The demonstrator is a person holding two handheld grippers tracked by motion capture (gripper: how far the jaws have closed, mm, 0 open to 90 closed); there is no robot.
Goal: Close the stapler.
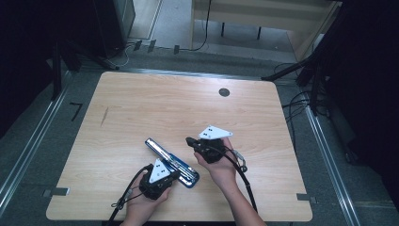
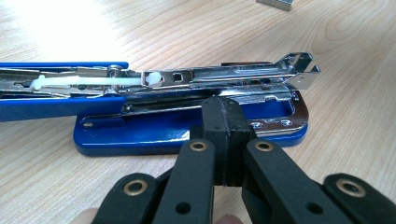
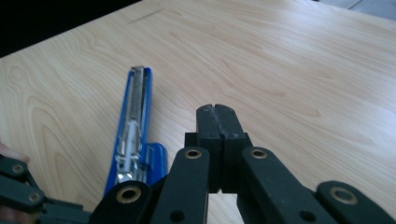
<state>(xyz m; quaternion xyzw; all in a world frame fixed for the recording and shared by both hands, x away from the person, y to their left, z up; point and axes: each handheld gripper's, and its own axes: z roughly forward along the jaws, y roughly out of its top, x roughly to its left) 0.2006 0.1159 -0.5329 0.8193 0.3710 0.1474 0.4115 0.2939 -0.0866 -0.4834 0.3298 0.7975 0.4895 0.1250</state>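
A blue stapler [image 1: 165,153] lies swung open near the table's front middle, its chrome magazine [image 2: 210,77] exposed above the blue base [image 2: 140,133]. My left gripper [image 1: 175,174] is shut with nothing between its jaws, and its tips [image 2: 227,116] sit right at the stapler's hinge end, low against the base. My right gripper [image 1: 189,141] is shut too and hovers just right of the stapler, off the table. In the right gripper view the stapler [image 3: 137,105] lies to the left of the closed jaws [image 3: 218,122], apart from them.
The wooden table [image 1: 141,103] has a dark round cable hole [image 1: 224,92] at the back and a short dark mark [image 1: 104,116] at the left. A small grey metal block [image 2: 275,3] lies beyond the stapler. Cables and stand legs cover the floor around.
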